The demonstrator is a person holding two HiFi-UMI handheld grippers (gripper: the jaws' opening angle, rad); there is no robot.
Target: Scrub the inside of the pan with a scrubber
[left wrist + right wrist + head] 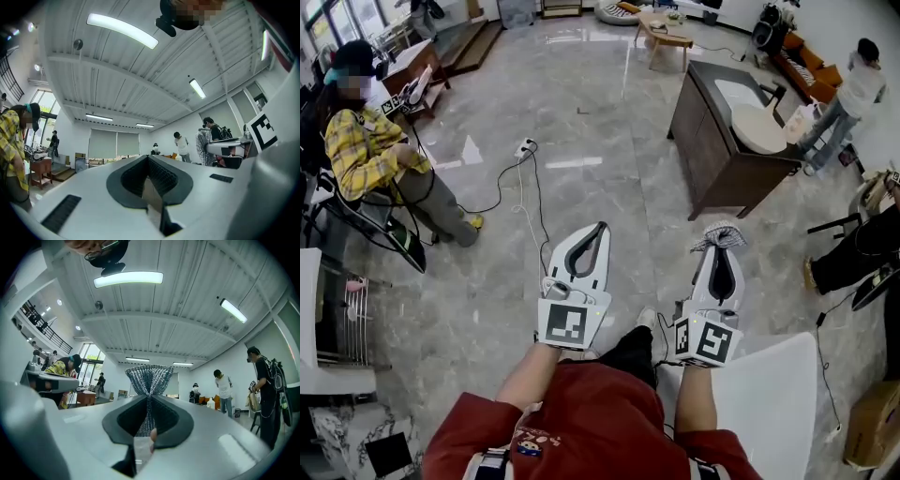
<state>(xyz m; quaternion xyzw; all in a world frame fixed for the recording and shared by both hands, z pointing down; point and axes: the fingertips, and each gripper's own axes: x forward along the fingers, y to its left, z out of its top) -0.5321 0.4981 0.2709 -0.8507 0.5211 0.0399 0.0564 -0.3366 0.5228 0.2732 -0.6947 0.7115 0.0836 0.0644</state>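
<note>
Scrubber (pixel 149 377) of silvery mesh is pinched between the jaws of the right gripper (pixel 149 398), which are closed on its middle; the mesh fans out above the tips. In the head view this gripper (pixel 722 247) is at the lower centre-right, above a white table (pixel 773 394), with the scrubber (pixel 719 237) at its tip. The left gripper (pixel 601 227), just beside it at lower centre, has its jaws pressed together with nothing between them (pixel 148 157). A dark cabinet (pixel 712 164) stands at the upper right.
</note>
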